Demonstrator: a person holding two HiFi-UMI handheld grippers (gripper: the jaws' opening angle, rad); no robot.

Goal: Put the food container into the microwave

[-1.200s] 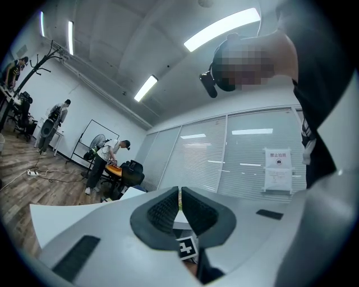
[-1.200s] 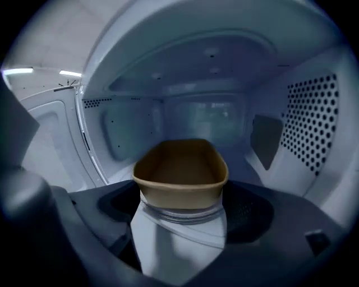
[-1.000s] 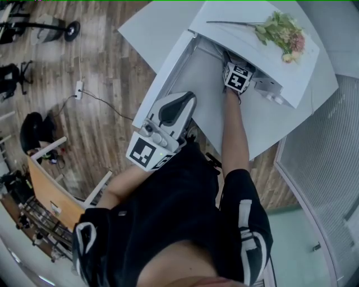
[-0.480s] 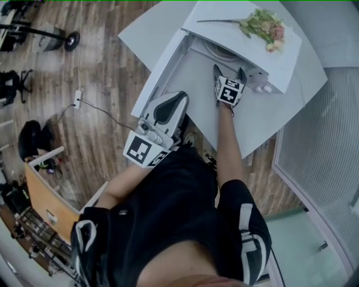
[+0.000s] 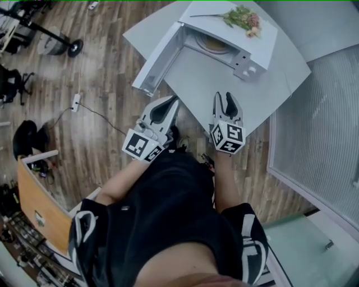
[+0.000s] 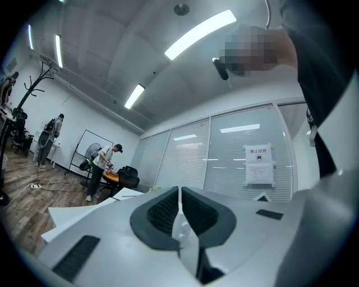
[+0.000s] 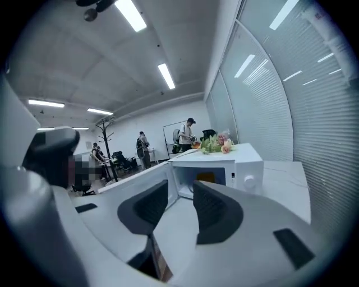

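The white microwave point(image 5: 255, 45) stands at the table's far side with its door point(image 5: 160, 59) swung open to the left. Inside the cavity a yellowish food container point(image 5: 215, 44) rests on the turntable. It also shows as an orange patch in the right gripper view, container point(image 7: 205, 177) inside the microwave point(image 7: 247, 168). My right gripper point(image 5: 224, 96) hovers over the table's near part, well back from the microwave, open and empty. My left gripper point(image 5: 171, 102) is beside it at the table's near edge, shut on nothing and pointing up and away in its own view, left gripper point(image 6: 179, 196).
A bunch of flowers point(image 5: 242, 17) lies on top of the microwave. The grey table point(image 5: 269, 84) ends close to the person's body. A glass partition with blinds point(image 5: 320, 123) runs along the right. Wood floor with a cable point(image 5: 90, 98) lies left. People stand far off point(image 7: 188, 134).
My right gripper has pulled back out of the microwave's mouth toward the body, empty. The container stays inside. The left gripper has barely moved.
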